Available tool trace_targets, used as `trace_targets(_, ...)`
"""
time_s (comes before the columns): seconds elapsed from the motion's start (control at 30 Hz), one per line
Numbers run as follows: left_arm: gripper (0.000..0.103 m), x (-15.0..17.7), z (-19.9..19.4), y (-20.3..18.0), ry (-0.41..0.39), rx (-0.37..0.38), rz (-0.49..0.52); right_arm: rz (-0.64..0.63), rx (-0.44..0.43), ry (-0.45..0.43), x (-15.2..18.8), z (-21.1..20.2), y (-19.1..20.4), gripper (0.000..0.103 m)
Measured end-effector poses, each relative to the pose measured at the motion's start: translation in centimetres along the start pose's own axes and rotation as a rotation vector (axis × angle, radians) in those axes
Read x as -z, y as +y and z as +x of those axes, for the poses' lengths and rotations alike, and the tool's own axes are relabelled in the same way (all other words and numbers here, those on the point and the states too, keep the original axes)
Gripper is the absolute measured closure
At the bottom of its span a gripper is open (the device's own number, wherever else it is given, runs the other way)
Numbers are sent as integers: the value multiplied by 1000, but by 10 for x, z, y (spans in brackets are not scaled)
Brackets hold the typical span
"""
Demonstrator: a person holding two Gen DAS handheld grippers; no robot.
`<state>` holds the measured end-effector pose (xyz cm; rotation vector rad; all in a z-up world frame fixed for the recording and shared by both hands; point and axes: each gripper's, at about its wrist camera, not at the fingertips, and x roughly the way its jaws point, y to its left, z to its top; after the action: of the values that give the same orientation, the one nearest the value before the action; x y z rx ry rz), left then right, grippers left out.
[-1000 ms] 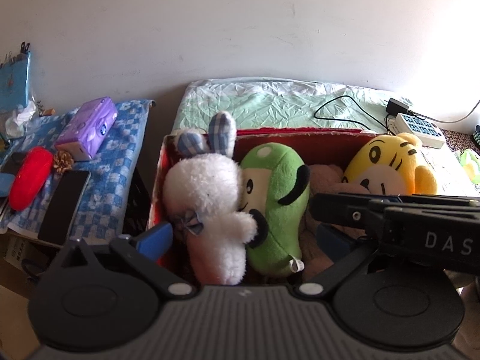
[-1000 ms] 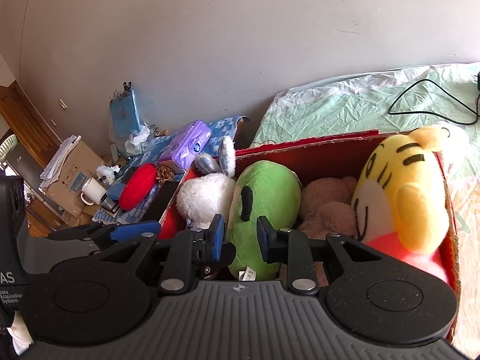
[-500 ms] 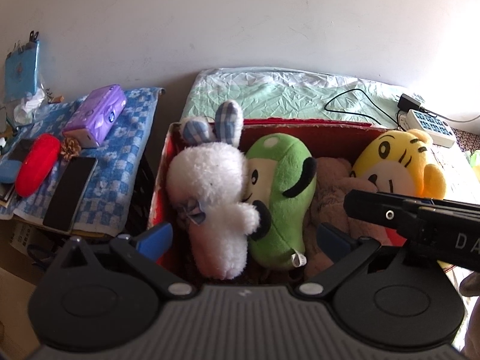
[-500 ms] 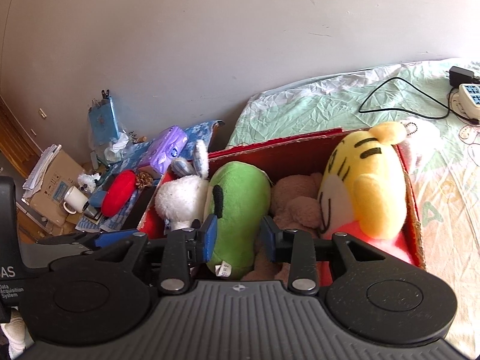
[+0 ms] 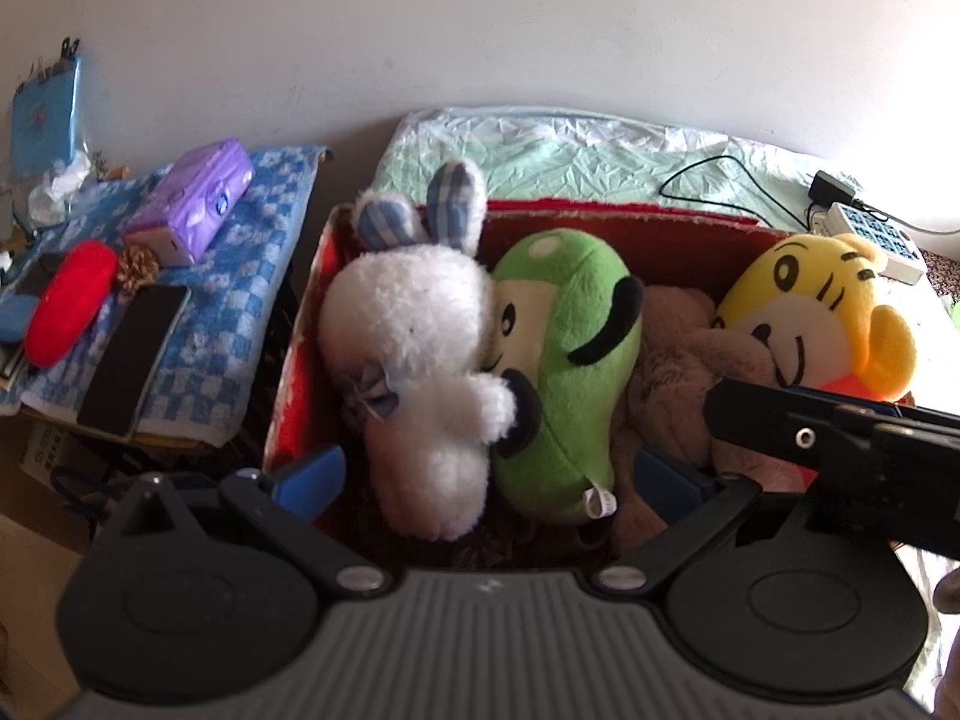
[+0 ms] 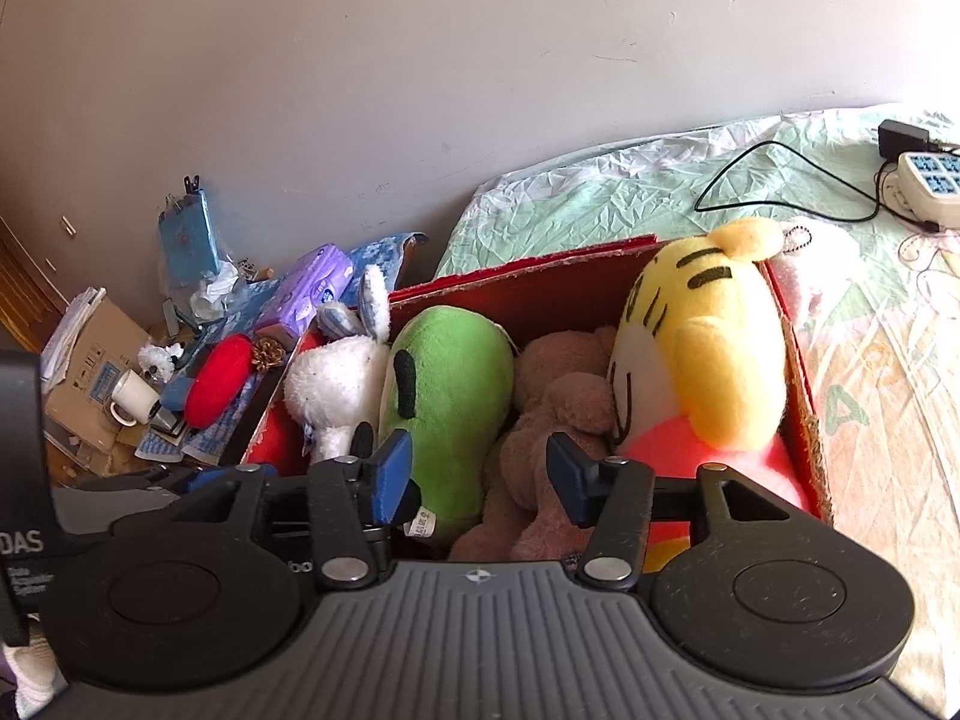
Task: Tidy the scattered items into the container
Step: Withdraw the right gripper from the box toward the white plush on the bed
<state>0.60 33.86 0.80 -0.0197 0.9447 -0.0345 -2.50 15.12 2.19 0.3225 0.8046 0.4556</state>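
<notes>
A red box [image 5: 300,336] [image 6: 528,285] on the bed holds a white rabbit [image 5: 414,354] [image 6: 336,384], a green plush [image 5: 564,354] [image 6: 450,390], a brown plush [image 5: 672,354] [image 6: 564,408] and a yellow tiger [image 5: 810,312] [image 6: 714,348]. My left gripper [image 5: 486,480] is open and empty just above the box's near side, over the rabbit and green plush. My right gripper [image 6: 480,480] is open and empty above the green and brown plush; its body crosses the left wrist view at the right [image 5: 840,444].
A side stand with a blue checked cloth [image 5: 228,276] carries a purple tissue pack [image 5: 192,204], a red case [image 5: 72,300] and a black phone [image 5: 132,360]. A power strip [image 5: 870,240] and black cable [image 6: 780,180] lie on the green bedsheet [image 6: 600,192]. A white mug [image 6: 135,399] stands lower left.
My right gripper has opened wider and drawn back from the box. Both cameras have shifted slightly, so the box sits more to the right in the left wrist view.
</notes>
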Motion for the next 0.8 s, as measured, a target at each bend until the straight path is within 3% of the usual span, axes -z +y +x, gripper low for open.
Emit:
trace_targets(0.13, 1, 1, 3, 4, 23, -4, -20, -11, -7, -2, 2, -1, 1, 50)
trace_targets(0.23, 1, 2, 2, 6, 28, -7, -34, -15, -18, 2, 2, -2, 1, 61)
trace_targets(0.37, 1, 4, 1, 7, 38, -5, -49, -24, -20, 1, 3, -3, 2, 65)
trace_targets(0.8, 1, -2, -29, -2, -10, -49, -49, -54, -25, -60, 5, -25, 6, 65)
